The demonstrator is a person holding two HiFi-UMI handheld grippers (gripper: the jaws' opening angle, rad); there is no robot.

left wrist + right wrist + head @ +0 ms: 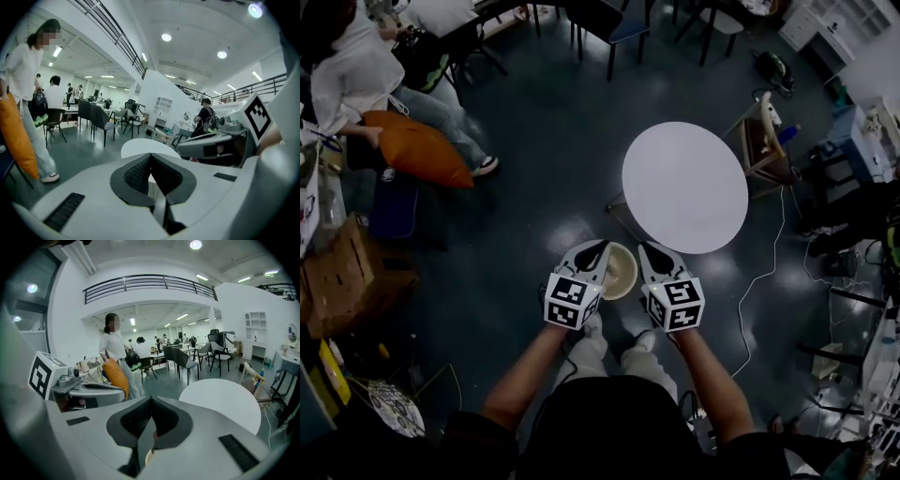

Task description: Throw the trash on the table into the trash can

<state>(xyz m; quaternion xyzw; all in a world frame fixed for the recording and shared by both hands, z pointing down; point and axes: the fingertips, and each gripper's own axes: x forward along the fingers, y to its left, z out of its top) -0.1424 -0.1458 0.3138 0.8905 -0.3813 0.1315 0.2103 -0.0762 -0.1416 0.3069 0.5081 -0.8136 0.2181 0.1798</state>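
Note:
The round white table (684,187) stands ahead of me on the dark floor; it also shows in the left gripper view as table (140,147) and in the right gripper view as table (225,401). I see no trash on its top. A cream trash can (620,272) sits on the floor between my two grippers, its rim (148,458) peeking under the right jaws. My left gripper (598,247) is shut with nothing held, tips meeting (151,154). My right gripper (645,247) is shut too, likewise bare (151,398). Both hover over the can's edges, side by side.
A seated person with an orange cushion (417,148) is at the left, with a cardboard box (337,272) nearer me. A wooden chair (764,141) stands right of the table, a white cable (769,272) trails on the floor, and dark chairs (609,28) stand beyond.

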